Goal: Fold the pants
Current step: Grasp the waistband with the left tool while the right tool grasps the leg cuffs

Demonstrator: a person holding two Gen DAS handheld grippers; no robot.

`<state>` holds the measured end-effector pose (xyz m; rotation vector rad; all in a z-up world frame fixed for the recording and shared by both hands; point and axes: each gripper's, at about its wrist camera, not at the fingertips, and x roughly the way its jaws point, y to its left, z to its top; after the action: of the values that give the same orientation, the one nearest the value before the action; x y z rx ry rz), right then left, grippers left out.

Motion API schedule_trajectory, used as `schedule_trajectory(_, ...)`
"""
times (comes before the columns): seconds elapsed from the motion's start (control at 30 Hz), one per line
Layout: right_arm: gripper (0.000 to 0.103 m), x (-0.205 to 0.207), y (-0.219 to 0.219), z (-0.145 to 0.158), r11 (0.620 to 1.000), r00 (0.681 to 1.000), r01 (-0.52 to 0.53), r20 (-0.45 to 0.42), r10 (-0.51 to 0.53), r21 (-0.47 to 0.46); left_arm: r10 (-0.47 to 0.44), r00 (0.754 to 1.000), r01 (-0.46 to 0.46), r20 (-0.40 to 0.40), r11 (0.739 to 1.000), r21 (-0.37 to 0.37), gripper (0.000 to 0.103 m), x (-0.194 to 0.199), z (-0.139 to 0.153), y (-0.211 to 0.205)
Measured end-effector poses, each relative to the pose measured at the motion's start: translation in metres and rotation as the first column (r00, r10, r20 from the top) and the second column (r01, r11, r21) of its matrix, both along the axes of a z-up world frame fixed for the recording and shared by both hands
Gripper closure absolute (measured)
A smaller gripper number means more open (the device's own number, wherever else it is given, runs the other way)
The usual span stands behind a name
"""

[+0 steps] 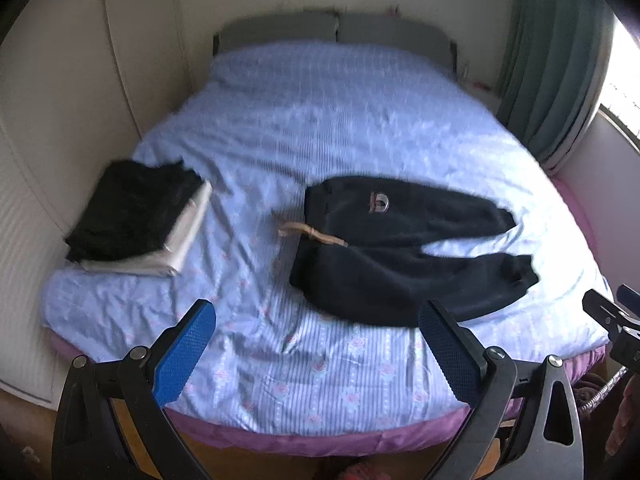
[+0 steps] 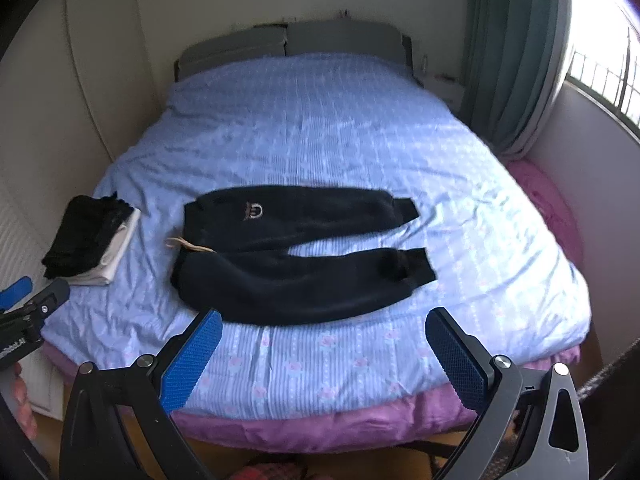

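Dark navy pants lie spread flat on the blue bedspread, waistband to the left, both legs running right, with a tan drawstring at the waist. They also show in the right wrist view. My left gripper is open and empty, held above the bed's near edge in front of the pants. My right gripper is open and empty, also above the near edge. The right gripper's tip shows at the left wrist view's right edge.
A stack of folded clothes, black on white, sits at the bed's left side, also in the right wrist view. A grey headboard is at the far end. A wall runs along the left; a green curtain and window are at right.
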<state>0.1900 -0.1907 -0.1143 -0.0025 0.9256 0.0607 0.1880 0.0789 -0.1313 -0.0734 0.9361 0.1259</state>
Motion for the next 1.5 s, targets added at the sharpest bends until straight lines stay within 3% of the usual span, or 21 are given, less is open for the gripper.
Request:
schedule_trajectory(0.13, 0.0, 0.031, -0.001, -0.046, 0.999, 0.997, 0.051, -0.053, -0.05, 0.013, -0.013, 0.996, 0.011, -0.09, 1.0, -0.02, 0.0, 0.039, -0.051, 0.005)
schedule_trajectory(0.47, 0.001, 0.092, -0.021, -0.16, 0.991, 0.98, 0.134, -0.147, -0.136, -0.023, -0.012, 0.983, 0.009, -0.181, 1.0, -0.018, 0.001, 0.097, -0.158, 0.003)
schedule_trajectory(0.8, 0.008, 0.122, -0.06, -0.223, 0.948, 0.938, 0.309, -0.187, -0.292, 0.069, -0.005, 0.967, -0.027, -0.255, 0.992, -0.122, 0.006, 0.126, -0.228, 0.004)
schedule_trajectory(0.97, 0.014, 0.13, -0.067, -0.243, 0.945, 0.931, 0.319, -0.207, -0.299, 0.068, -0.009, 0.963, -0.038, -0.269, 0.985, -0.167, 0.01, 0.136, -0.243, -0.001)
schedule_trajectory(1.1, 0.02, 0.134, -0.077, -0.257, 0.937, 0.922, 0.337, -0.234, -0.309, 0.091, 0.01, 0.951, -0.116, -0.309, 0.939, -0.325, 0.02, 0.142, -0.254, 0.012)
schedule_trajectory(1.2, 0.04, 0.14, -0.079, -0.267, 0.932, 0.919, 0.338, -0.257, -0.298, 0.127, -0.002, 0.953, -0.104, -0.303, 0.937, -0.333, 0.039, 0.147, -0.249, 0.009)
schedule_trajectory(1.27, 0.05, 0.144, -0.076, -0.265, 0.936, 0.923, 0.326, -0.259, -0.285, 0.132, -0.009, 0.956, -0.098, -0.292, 0.932, -0.35, 0.063, 0.153, -0.241, 0.007)
schedule_trajectory(1.33, 0.076, 0.149, -0.074, -0.258, 0.944, 0.933, 0.298, -0.252, -0.256, 0.144, 0.001, 0.961, -0.106, -0.278, 0.925, -0.364, 0.072, 0.156, -0.229, 0.009)
schedule_trajectory(1.5, 0.084, 0.15, -0.074, -0.216, 0.957, 0.96, 0.225, -0.209, -0.186, 0.182, 0.004, 0.978, -0.078, -0.21, 0.937, -0.341, 0.077, 0.153, -0.186, 0.007)
